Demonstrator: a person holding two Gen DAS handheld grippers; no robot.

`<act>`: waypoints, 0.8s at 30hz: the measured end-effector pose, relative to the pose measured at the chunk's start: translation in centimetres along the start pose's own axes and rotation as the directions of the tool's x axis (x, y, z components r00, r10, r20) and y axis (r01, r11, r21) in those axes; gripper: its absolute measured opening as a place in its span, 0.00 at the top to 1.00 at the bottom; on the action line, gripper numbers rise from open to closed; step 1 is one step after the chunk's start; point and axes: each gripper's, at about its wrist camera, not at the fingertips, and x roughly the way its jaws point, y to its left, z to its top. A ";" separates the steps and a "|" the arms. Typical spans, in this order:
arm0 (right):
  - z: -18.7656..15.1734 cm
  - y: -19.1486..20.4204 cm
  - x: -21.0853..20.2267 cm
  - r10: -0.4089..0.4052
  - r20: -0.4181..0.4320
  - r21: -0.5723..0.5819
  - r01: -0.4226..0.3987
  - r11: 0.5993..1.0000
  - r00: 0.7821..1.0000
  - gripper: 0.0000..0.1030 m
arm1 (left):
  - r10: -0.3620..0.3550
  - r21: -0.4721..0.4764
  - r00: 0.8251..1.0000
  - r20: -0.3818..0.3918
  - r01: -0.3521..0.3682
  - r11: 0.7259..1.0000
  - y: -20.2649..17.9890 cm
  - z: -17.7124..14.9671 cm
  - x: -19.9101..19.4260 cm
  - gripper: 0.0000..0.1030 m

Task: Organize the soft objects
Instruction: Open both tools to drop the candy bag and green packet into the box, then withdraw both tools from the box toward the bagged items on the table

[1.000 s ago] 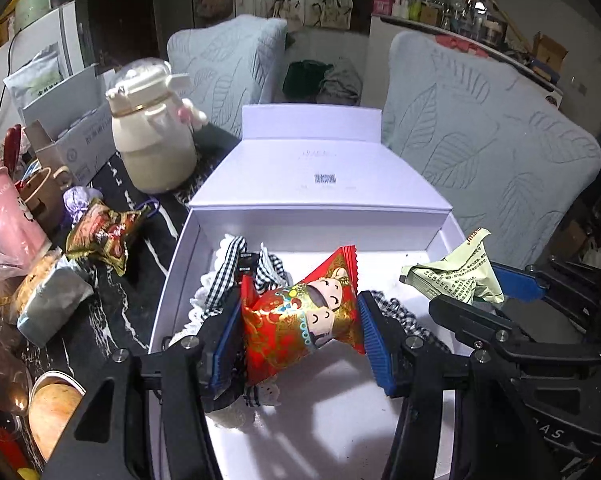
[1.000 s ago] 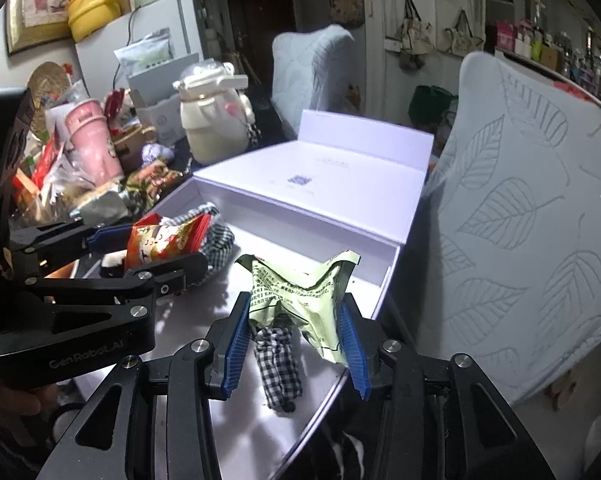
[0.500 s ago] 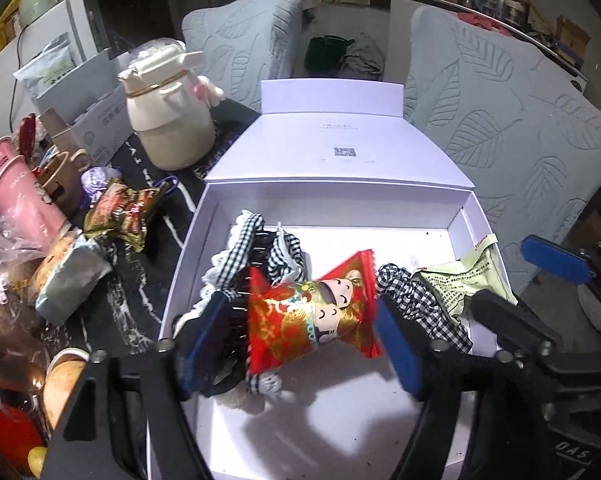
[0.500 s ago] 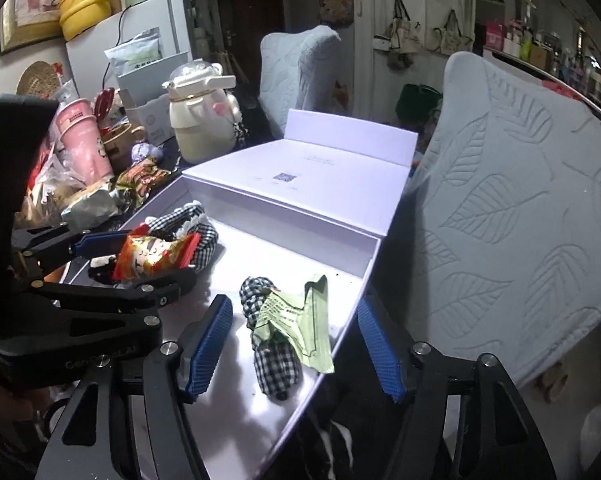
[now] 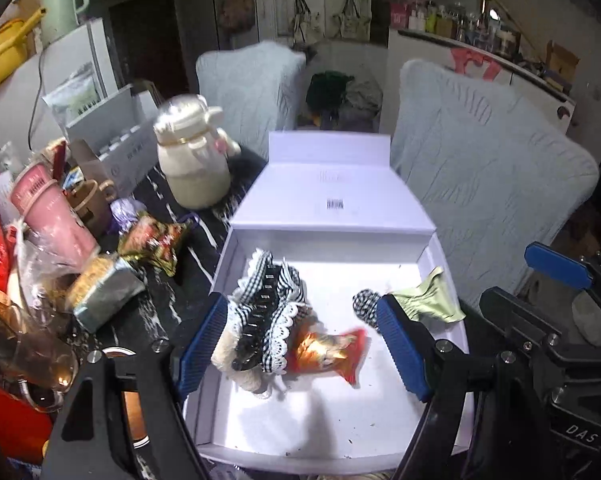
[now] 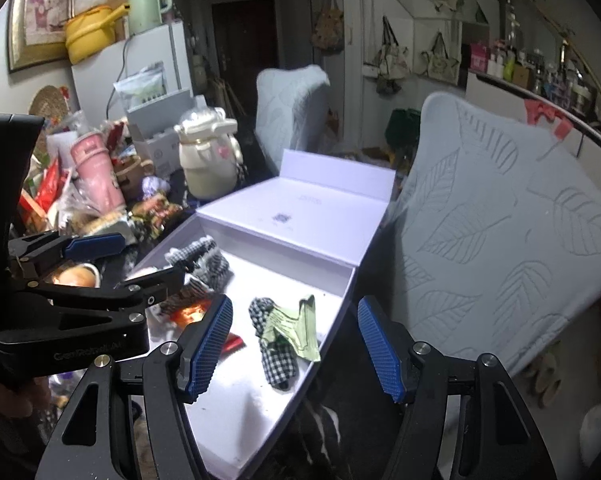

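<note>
A white box stands open, its lid folded back. On its floor lie a gingham lace hair clip, a red foil packet, a small gingham scrunchie and a green packet. My left gripper hovers open above the red packet and touches nothing. My right gripper hovers open over the green packet and the scrunchie, also holding nothing. The left gripper shows at the left of the right wrist view, above the red packet.
Left of the box, the dark marbled table is crowded: a cream jug-shaped bottle, a pink cup, snack packets and a silver-wrapped pack. Two chairs with pale leaf-pattern covers stand behind and right of the box.
Both grippers opened and let go, the left of the red packet, the right of the green one. Both have lifted up and back, and the packets now lie in the box.
</note>
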 end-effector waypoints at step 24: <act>0.8 5.2 -14.1 0.033 0.241 -0.086 -0.013 0.996 0.970 0.32 | 0.037 0.000 0.963 0.267 -0.038 0.999 1.3 -1.7 -16.7 0.25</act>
